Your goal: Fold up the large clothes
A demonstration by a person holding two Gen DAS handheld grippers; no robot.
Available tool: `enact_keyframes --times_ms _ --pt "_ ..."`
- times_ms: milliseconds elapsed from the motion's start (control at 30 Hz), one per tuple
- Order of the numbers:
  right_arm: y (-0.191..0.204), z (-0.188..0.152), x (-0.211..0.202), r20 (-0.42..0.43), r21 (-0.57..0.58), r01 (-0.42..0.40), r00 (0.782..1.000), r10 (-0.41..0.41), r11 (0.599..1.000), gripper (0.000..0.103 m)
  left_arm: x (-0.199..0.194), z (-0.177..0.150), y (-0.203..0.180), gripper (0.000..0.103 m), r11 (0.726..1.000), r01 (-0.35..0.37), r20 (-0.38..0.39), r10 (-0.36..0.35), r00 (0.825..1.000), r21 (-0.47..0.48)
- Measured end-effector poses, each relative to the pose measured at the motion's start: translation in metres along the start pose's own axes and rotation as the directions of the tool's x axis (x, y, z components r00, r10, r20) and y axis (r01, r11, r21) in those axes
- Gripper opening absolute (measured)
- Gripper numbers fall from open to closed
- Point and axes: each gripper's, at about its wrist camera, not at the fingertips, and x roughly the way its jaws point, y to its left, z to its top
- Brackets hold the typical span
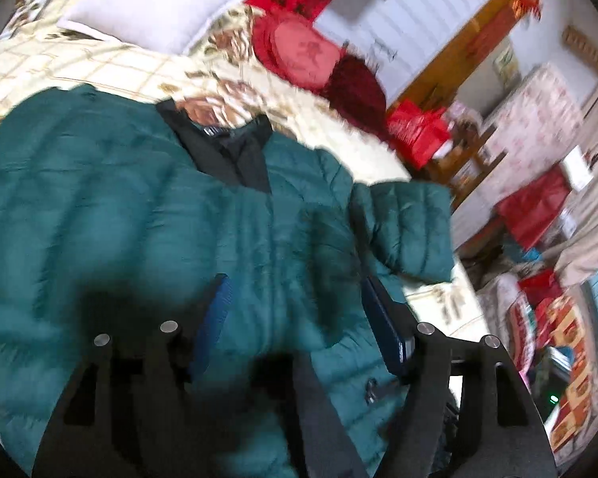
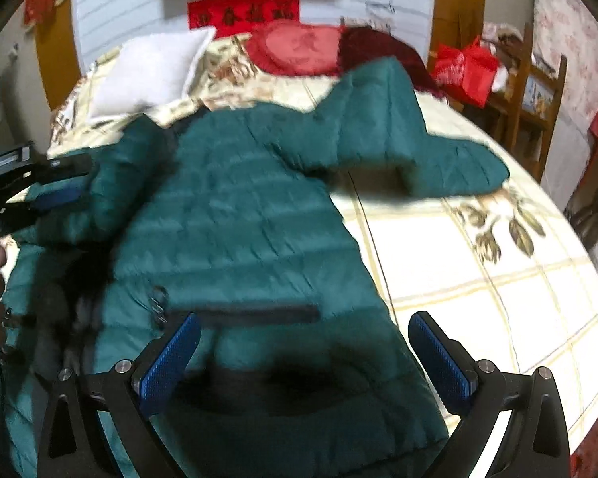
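Bed [image 2: 478, 298] with checked quilt carries teal puffer jacket [image 2: 239, 219], collar toward pillows.
Left gripper [image 1: 299, 318] and right gripper [image 2: 305, 358]: fingers apart, empty, over hem; outstretched sleeve [image 2: 398, 139] probably nearer right.

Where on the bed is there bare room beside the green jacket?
Bare bedspread lies beyond the green jacket hem, below its outstretched sleeve. The head end is crowded: white pillow, red cushion, dark red throw.
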Motion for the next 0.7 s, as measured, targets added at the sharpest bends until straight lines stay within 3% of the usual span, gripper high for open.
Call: enact_keyframes --times_ms 100,200,300,367,433,500,567,600,667,700 --pt "0.012 0.01 -0.004 0.041 -0.024 -0.052 0.998 0.053 0.998 0.103 -0.034 0.0 0.021 0.068 0.997 -0.069 0.091 0.071 0.993 -0.02" --pt "0.018 0.027 -0.006 0.094 -0.024 -0.153 0.983 0.155 0.988 0.103 -0.058 -0.002 0.05 0.068 0.982 -0.178 0.184 0.188 0.965 -0.069" --pt "0.028 0.05 0.019 0.053 0.007 -0.267 0.962 0.266 0.964 0.103 -0.073 -0.003 0.082 0.068 0.948 -0.267 0.215 0.3 0.929 -0.17" --pt "0.034 0.064 0.044 0.006 0.052 -0.359 0.933 0.359 0.932 0.103 -0.081 0.0 0.094 0.068 0.915 -0.335 0.22 0.383 0.897 -0.224" --pt "0.04 0.07 0.064 -0.024 0.088 -0.38 0.923 0.383 0.921 0.101 -0.09 0.002 0.105 0.068 0.884 -0.39 0.228 0.448 0.864 -0.258" --pt "0.045 0.072 0.089 -0.082 0.154 -0.427 0.893 0.442 0.891 0.098 -0.092 0.004 0.116 0.068 0.867 -0.41 0.208 0.473 0.856 -0.285" --pt "0.049 0.068 0.114 -0.158 0.247 -0.48 0.837 0.524 0.842 0.095 -0.093 0.005 0.127 0.068 0.851 -0.419 0.191 0.49 0.851 -0.316" --pt "0.052 0.065 0.117 -0.145 0.251 -0.486 0.836 0.529 0.837 0.095 -0.092 0.005 0.131 0.068 0.841 -0.431 0.178 0.503 0.846 -0.327" --pt "0.057 0.066 0.115 -0.117 0.231 -0.525 0.821 0.559 0.819 0.085 -0.083 0.007 0.135 0.068 0.829 -0.45 0.143 0.516 0.844 -0.333" --pt "0.057 0.066 0.115 -0.112 0.234 -0.541 0.811 0.575 0.808 0.057 -0.078 0.008 0.137 0.068 0.829 -0.454 0.128 0.515 0.848 -0.327"
